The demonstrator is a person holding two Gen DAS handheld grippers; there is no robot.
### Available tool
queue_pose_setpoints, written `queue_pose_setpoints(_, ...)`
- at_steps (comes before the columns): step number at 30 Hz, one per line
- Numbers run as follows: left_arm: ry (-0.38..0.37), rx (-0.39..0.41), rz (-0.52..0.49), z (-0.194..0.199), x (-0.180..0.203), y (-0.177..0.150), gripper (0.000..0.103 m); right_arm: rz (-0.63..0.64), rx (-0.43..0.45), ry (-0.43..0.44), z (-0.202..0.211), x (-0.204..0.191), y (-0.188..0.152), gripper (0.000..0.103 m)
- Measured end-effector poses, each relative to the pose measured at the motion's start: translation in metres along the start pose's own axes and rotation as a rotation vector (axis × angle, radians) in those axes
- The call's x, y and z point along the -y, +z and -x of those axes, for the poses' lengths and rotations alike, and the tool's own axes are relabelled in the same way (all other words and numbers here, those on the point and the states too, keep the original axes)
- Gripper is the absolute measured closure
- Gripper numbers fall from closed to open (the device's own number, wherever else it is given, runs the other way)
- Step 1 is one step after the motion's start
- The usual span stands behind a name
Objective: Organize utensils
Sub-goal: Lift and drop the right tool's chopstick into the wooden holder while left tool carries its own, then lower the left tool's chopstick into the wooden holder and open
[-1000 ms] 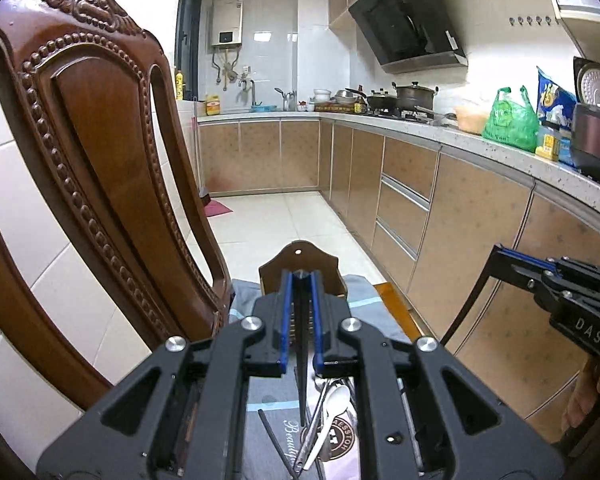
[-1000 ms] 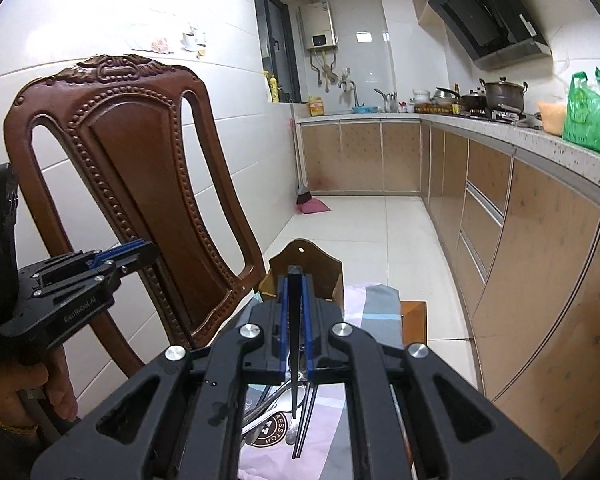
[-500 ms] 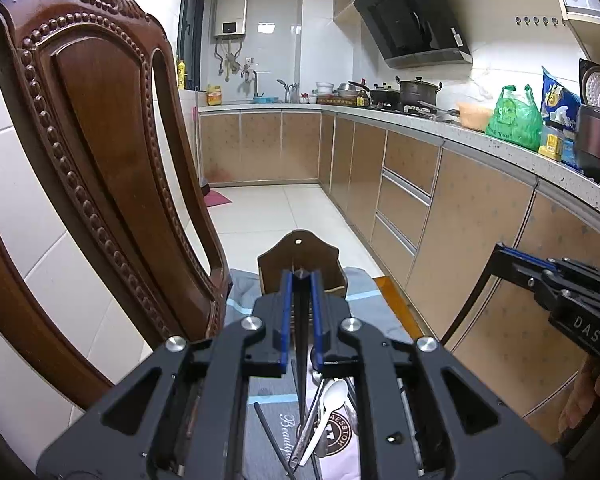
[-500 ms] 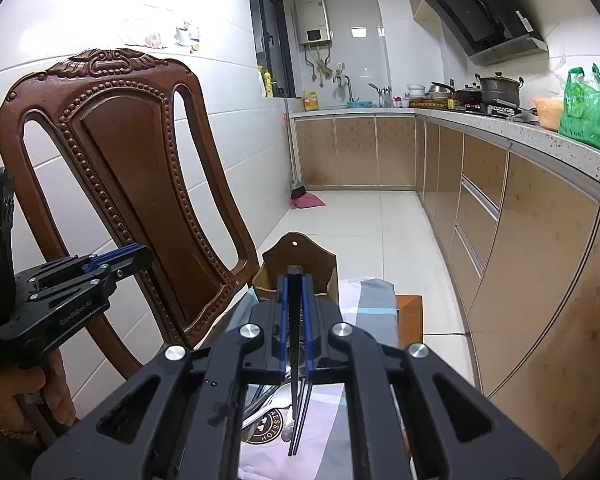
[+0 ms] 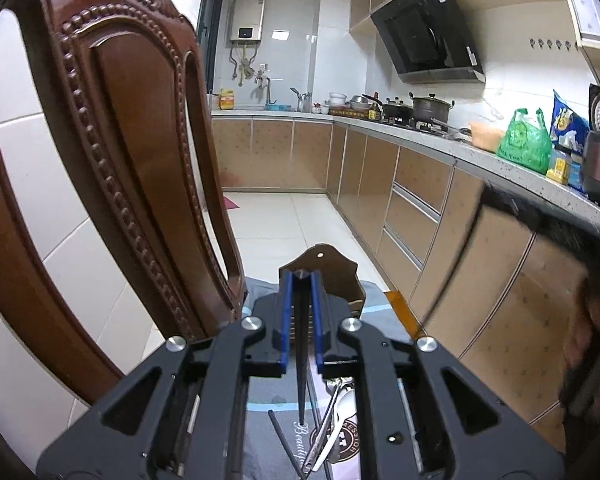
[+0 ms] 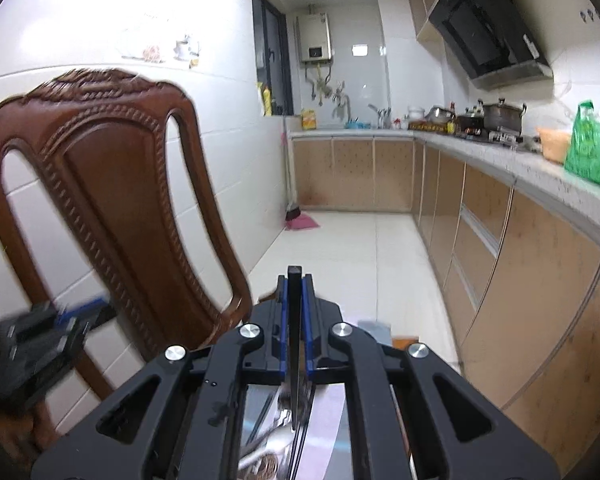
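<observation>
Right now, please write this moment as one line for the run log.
left gripper: shut on chopstick | right gripper: shut on chopstick | wooden holder: ahead | spoons: on cloth

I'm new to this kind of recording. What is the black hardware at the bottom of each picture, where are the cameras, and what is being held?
There is no robot here. A person holds a pair of hand-operated tongs in each hand, and each has a wide-angle camera looking forward along its two blue-lined fingers. One picture comes from the left tongs, the other from the right tongs; each set also shows blurred at the edge of the other's view. Each is shut on a dark chopstick: one in the left, one in the right. Below lies a printed cloth with a spoon and more utensils loose on it. A brown wooden holder stands just ahead, beside a carved chair. Behind is a kitchen counter.
</observation>
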State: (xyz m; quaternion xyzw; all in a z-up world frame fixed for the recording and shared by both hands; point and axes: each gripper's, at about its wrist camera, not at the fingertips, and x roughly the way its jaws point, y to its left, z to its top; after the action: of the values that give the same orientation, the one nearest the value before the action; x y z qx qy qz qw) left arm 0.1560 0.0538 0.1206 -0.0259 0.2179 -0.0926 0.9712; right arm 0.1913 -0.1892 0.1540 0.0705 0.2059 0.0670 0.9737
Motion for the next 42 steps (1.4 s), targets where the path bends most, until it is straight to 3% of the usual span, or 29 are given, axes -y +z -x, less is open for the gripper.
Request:
queue_pose_setpoints(4, 0.021, -0.001, 0.02, -0.002, -0.014, 0.001, 0.094, -0.005, 0.049, -0.041, -0.034, -0.003, 0.031, 0.096)
queue_pose_setpoints(8, 0.016, -0.008, 0.046, -0.007, -0.023, 0.001, 0.094, -0.012, 0.058, -0.092, -0.086, -0.004, 0.041, 0.096)
queue_pose_setpoints(17, 0.025, -0.019, 0.054, -0.016, -0.033, -0.002, 0.094, -0.049, 0.021, -0.147, -0.182, 0.002, 0.003, 0.096)
queue_pose_setpoints(21, 0.029, -0.031, 0.052, -0.023, -0.033, -0.003, 0.094, -0.113, -0.037, -0.134, -0.205, 0.016, -0.022, 0.095)
queue_pose_setpoints(23, 0.032, -0.038, 0.05, -0.025, -0.032, -0.004, 0.094, -0.129, -0.057, -0.138, -0.208, 0.022, -0.032, 0.09)
queue_pose_setpoints(26, 0.034, -0.044, 0.048, -0.028, -0.03, -0.003, 0.094, -0.134, -0.07, -0.141, -0.202, 0.029, -0.042, 0.083)
queue_pose_setpoints(28, 0.035, -0.046, 0.048, -0.03, -0.029, -0.003, 0.094, -0.168, -0.061, -0.124, -0.183, 0.034, -0.046, 0.071)
queue_pose_setpoints(30, 0.032, -0.046, 0.046, -0.03, -0.028, -0.004, 0.094, -0.204, -0.026, -0.105, -0.15, 0.037, -0.054, 0.048)
queue_pose_setpoints(36, 0.046, -0.058, 0.038, -0.039, -0.023, -0.01, 0.094, -0.237, 0.114, -0.1, -0.03, 0.037, -0.121, 0.019)
queue_pose_setpoints(39, 0.064, -0.057, 0.039, -0.042, -0.02, -0.011, 0.094, -0.231, 0.11, -0.144, -0.008, 0.046, -0.161, 0.018)
queue_pose_setpoints(42, 0.065, -0.057, 0.039, -0.045, -0.014, -0.007, 0.094, -0.249, 0.045, -0.13, -0.016, 0.056, -0.166, 0.018)
